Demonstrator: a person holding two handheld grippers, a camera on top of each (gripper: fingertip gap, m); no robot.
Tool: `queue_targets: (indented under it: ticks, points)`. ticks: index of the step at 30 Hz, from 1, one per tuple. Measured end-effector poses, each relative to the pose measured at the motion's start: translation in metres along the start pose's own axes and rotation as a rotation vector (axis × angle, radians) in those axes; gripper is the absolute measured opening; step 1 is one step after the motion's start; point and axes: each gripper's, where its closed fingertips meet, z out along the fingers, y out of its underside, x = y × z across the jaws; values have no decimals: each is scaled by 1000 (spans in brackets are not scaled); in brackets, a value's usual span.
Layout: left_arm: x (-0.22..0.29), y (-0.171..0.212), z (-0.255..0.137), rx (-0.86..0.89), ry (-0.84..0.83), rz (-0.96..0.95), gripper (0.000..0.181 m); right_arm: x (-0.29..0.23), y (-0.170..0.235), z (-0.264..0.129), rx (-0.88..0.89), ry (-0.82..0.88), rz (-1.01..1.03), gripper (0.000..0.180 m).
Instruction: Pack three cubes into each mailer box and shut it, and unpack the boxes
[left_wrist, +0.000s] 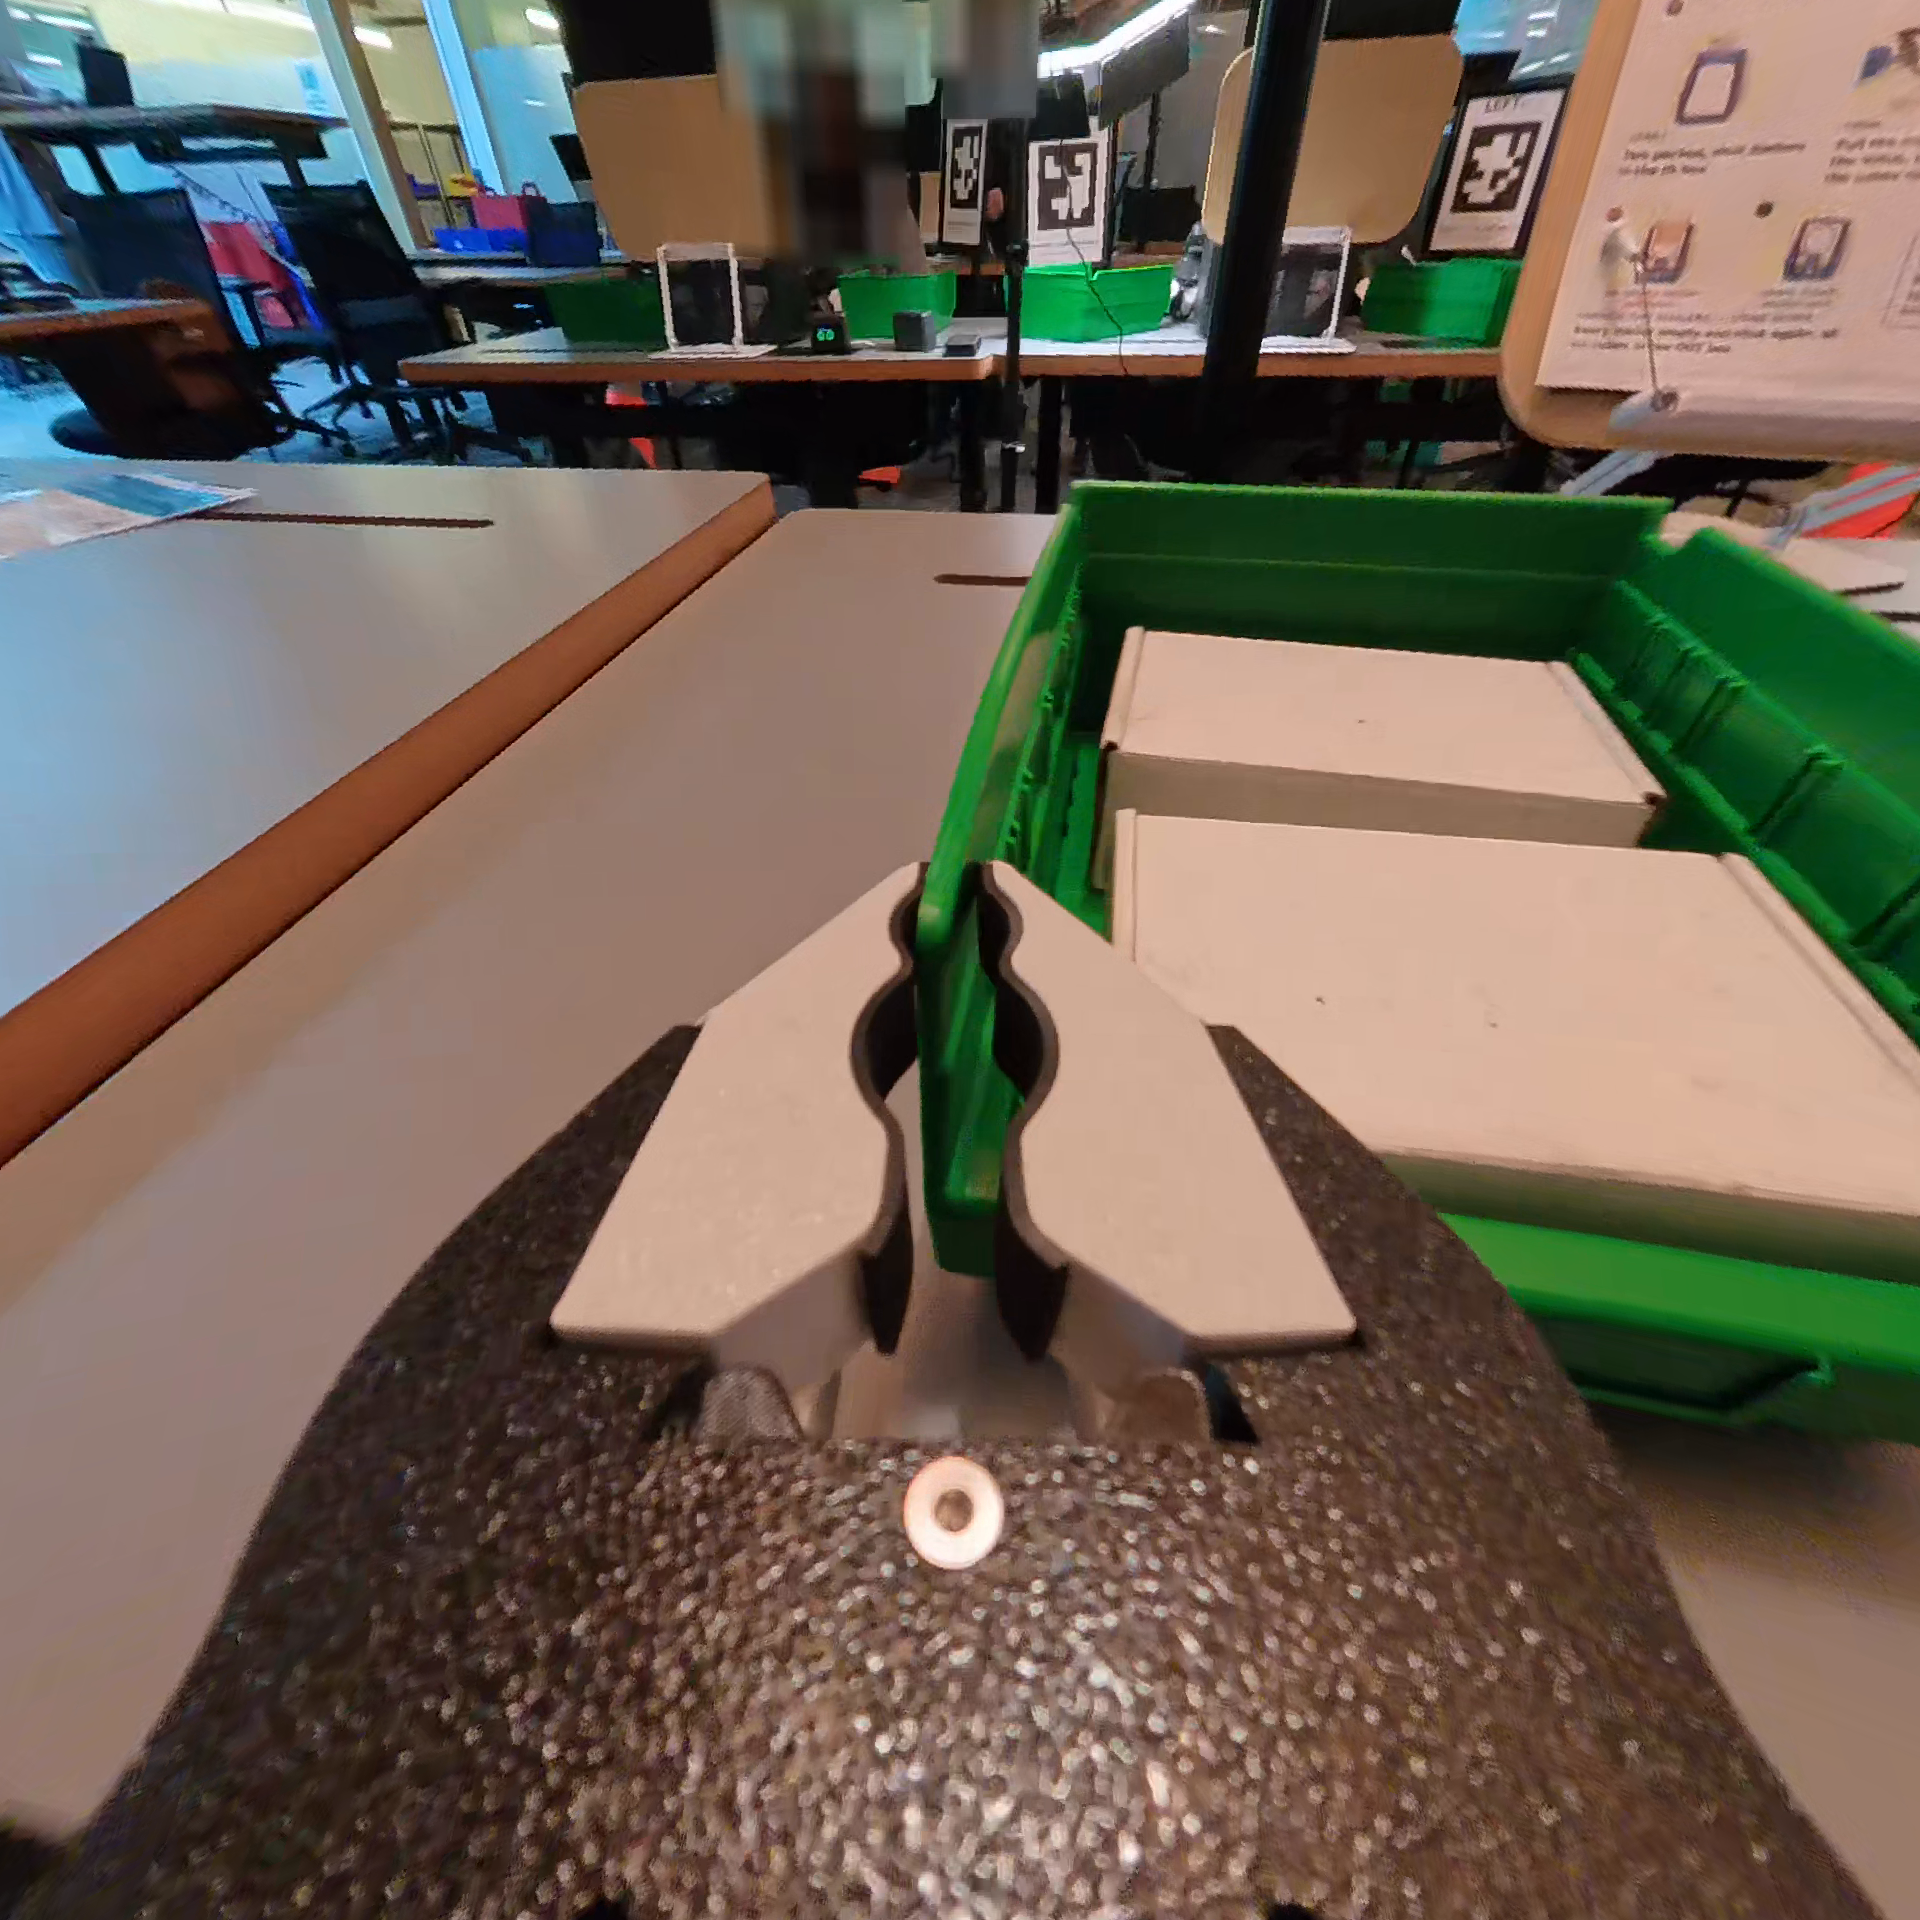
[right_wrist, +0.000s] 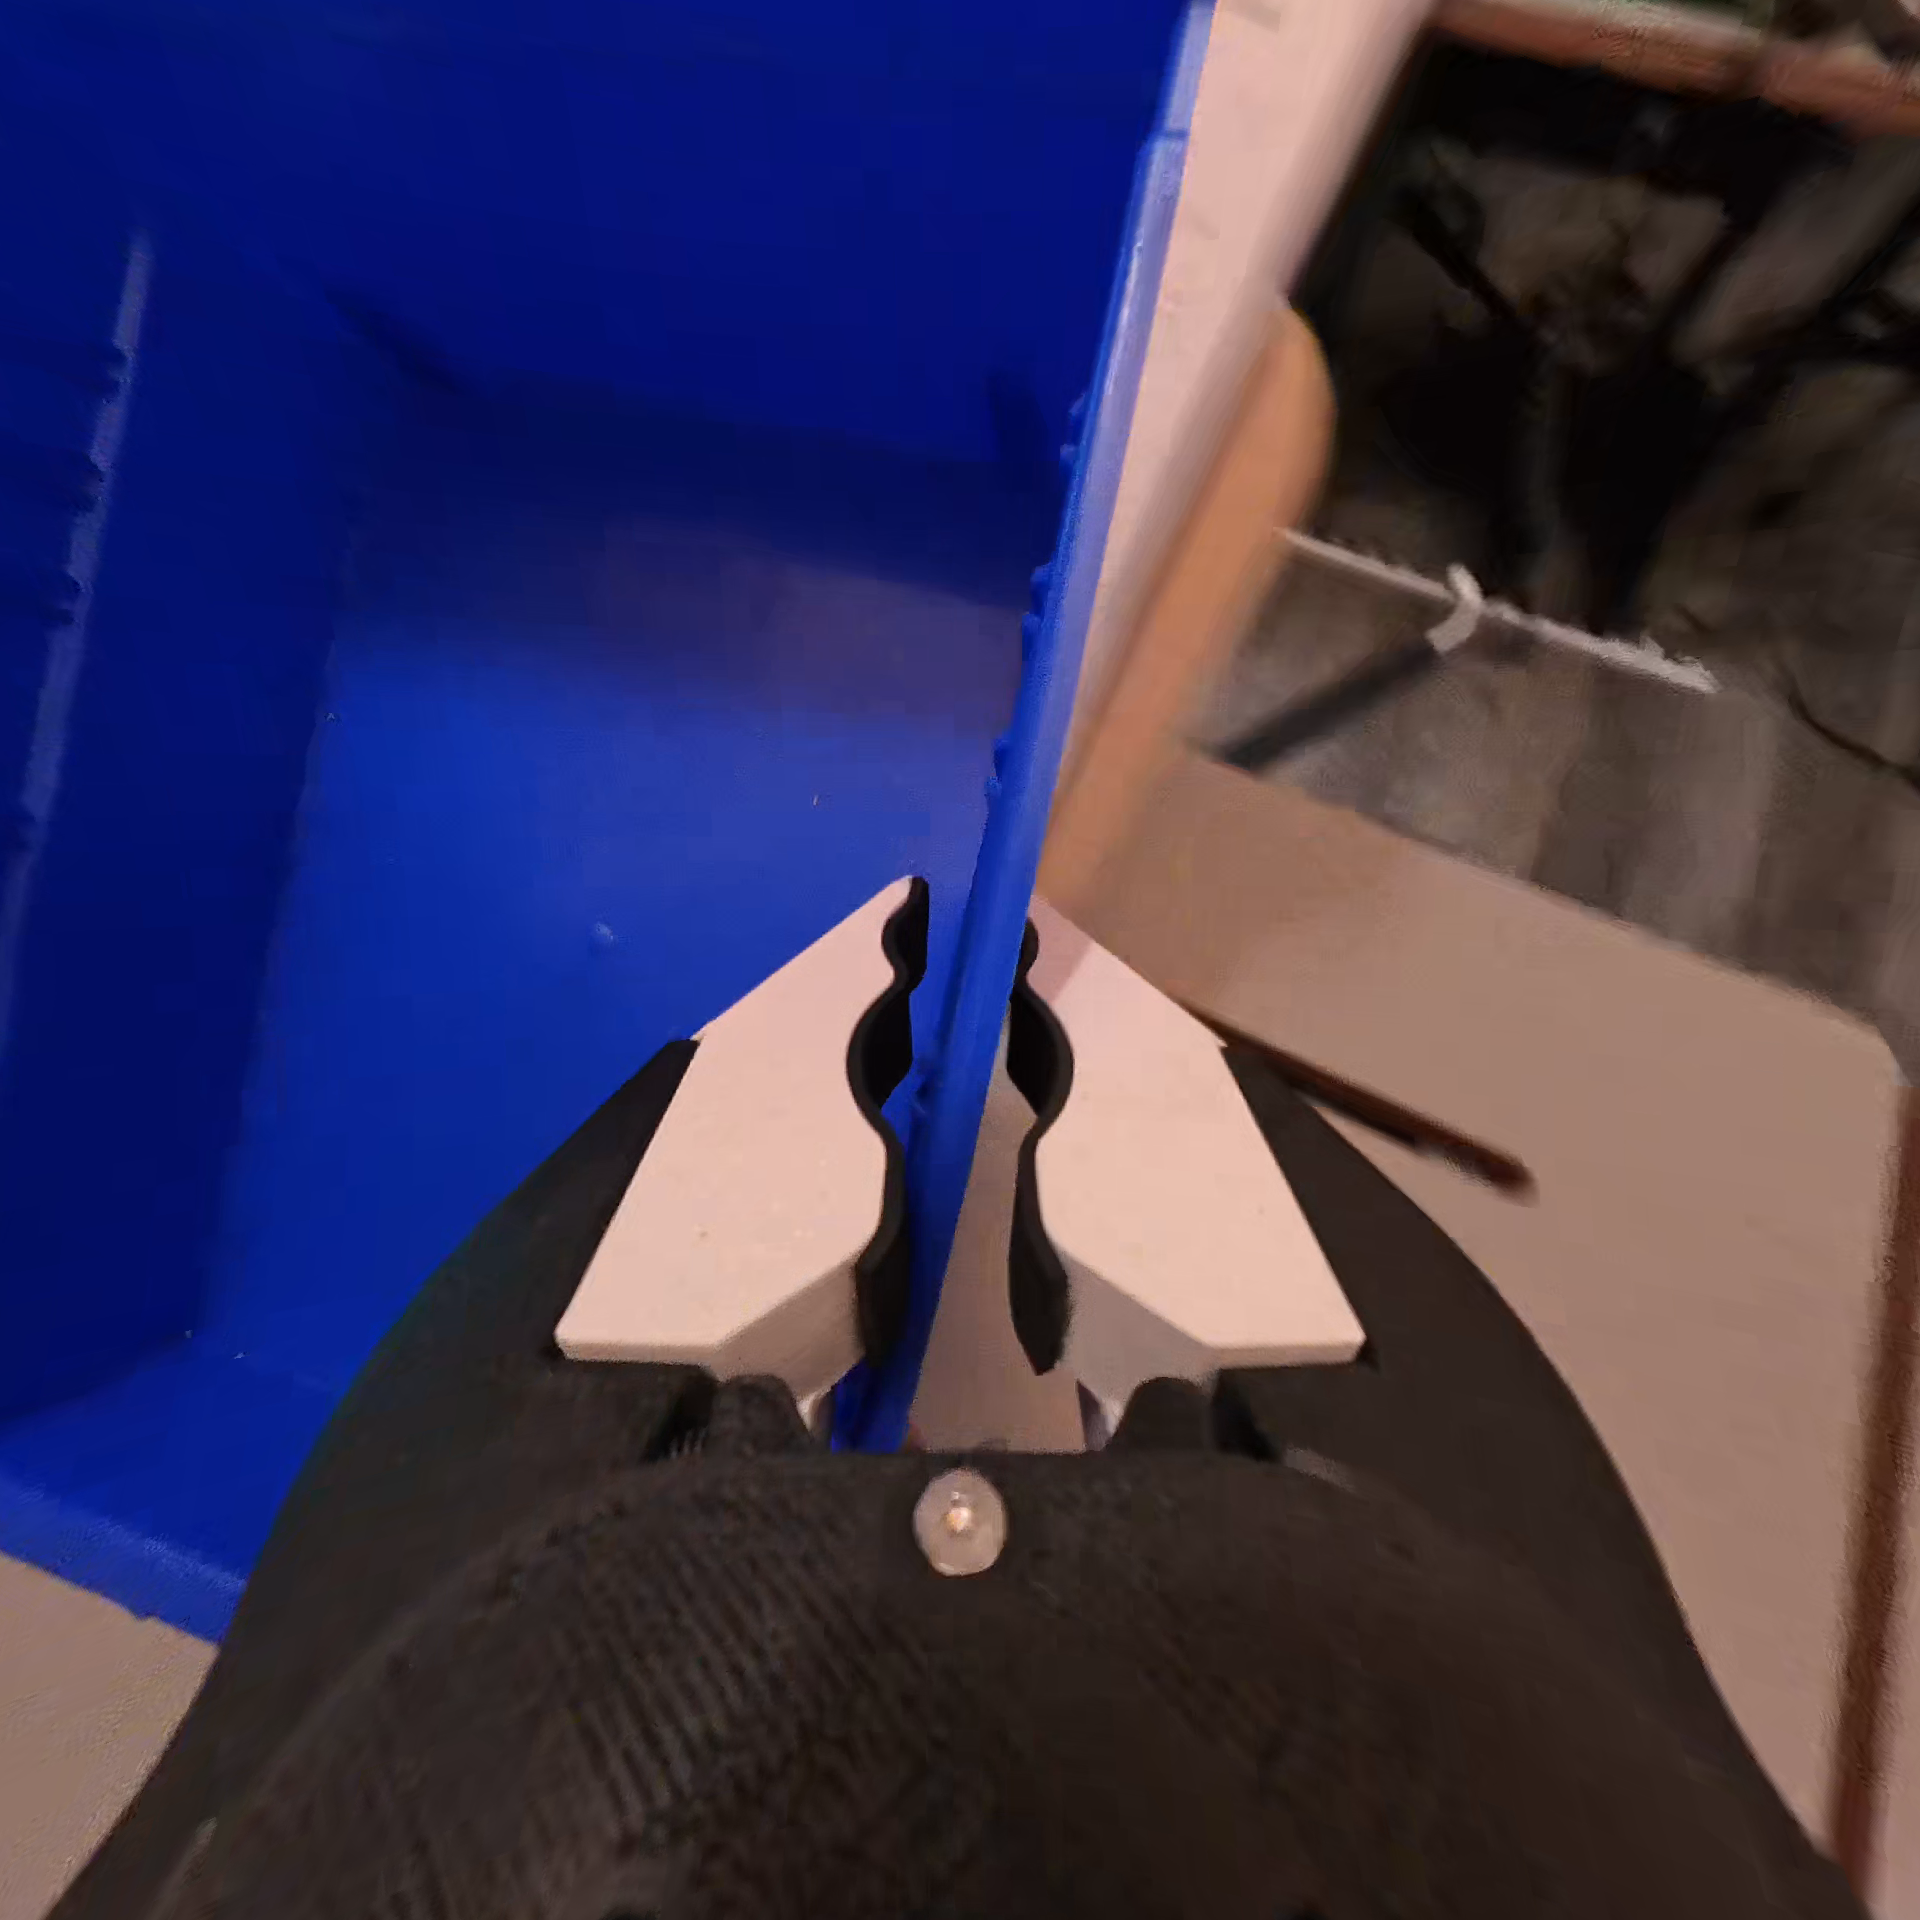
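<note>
The left gripper (left_wrist: 951, 883) is clamped on the near-left wall of a green bin (left_wrist: 1351, 540) on the table (left_wrist: 520, 935), which holds two closed white mailer boxes (left_wrist: 1455, 997). The right gripper (right_wrist: 971, 904) is clamped on the right wall of a blue bin (right_wrist: 520, 831).

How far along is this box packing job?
Two white mailer boxes lie shut in the green bin. The left gripper grips its wall; the right gripper grips the blue bin, which looks empty. No cubes show, so what remains is unclear.
</note>
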Motion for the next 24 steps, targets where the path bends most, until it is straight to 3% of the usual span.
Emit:
queue_targets:
  ticks: [5,8,10,16,24]
  points:
    - [-4,-8,58,-31,39,-50,2,151,171,-28,-223,185,277,12]
    - [4,-13,97,-34,49,-17,1,199,247,-31,-317,240,424,13]
    - [8,-17,122,-47,50,-17,2,213,278,-26,-361,250,460,13]
    - [-1,-24,174,-64,-4,78,4,214,289,3,-361,157,392,10]
    - [-17,-26,187,-76,0,63,5,229,278,12,-340,139,223,12]
